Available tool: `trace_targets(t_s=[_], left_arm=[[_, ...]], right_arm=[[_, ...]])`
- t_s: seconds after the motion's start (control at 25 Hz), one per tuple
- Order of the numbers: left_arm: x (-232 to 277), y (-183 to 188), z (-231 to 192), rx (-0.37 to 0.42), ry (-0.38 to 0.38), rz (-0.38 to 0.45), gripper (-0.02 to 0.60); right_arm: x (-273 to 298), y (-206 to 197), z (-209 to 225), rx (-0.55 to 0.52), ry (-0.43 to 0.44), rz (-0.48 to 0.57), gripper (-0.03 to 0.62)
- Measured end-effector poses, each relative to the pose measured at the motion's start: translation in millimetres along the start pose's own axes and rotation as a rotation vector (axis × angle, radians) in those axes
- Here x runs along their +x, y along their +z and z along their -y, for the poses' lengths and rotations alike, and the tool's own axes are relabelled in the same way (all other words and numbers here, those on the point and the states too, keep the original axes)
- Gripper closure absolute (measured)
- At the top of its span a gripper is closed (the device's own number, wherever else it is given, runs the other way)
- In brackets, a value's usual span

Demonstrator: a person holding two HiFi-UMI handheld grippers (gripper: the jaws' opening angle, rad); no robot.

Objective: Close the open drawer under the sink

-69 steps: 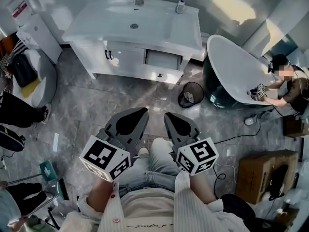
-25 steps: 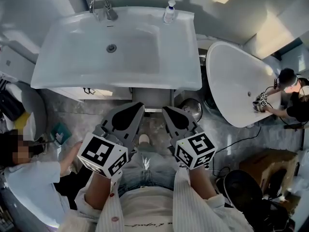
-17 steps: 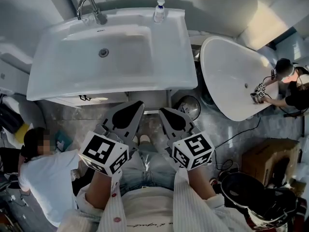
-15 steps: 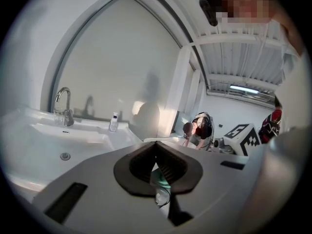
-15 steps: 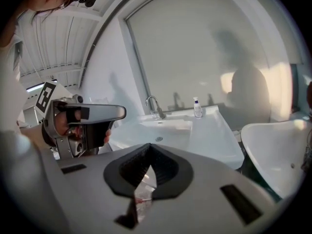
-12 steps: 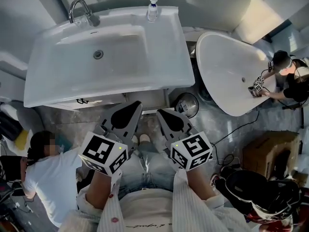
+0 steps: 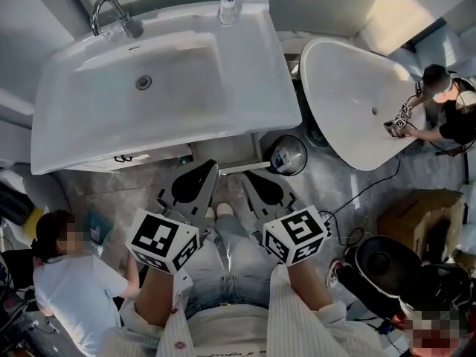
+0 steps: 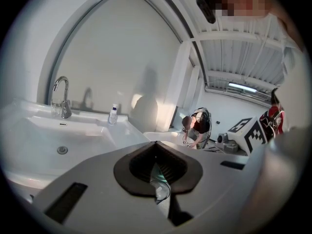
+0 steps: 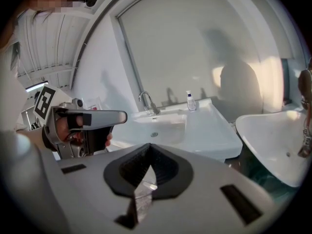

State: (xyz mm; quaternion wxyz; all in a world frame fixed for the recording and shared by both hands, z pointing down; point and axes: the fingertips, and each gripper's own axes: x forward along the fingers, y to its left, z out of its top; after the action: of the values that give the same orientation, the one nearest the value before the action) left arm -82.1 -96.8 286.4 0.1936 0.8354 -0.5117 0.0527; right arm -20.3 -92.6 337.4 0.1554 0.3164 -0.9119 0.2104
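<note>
Nearest me, I hold two grippers above the knees: the left gripper and the right gripper. Each has its jaws pressed together at the tips with nothing between them. Below them runs a grey marbled floor. Just past the tips, one drawer juts out open from under the front edge of the single white sink, toward its right end. One round bin stands on the floor beside the drawer's right. One person crouches at the left. On the sink's back edge I count one faucet near the left corner and one bottle toward the right. Right of the sink stands one white bathtub, where a second person leans over its far rim.
</note>
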Motion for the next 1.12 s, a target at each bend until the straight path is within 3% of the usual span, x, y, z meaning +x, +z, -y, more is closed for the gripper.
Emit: trace_targets(t_s=[0.48, 1.12], left_arm=[[18.9, -43.3, -18.7, -0.027, -0.009, -0.039, 0.566], [49.7, -118.5, -43.2, -0.062, 0.003, -0.087, 0.566]], right_arm=[[23.3, -39.4, 17.0, 0.049, -0.031, -0.052, 0.585], [61.5, -138.0, 57.4, 0.109, -0.113, -0.102, 0.585]])
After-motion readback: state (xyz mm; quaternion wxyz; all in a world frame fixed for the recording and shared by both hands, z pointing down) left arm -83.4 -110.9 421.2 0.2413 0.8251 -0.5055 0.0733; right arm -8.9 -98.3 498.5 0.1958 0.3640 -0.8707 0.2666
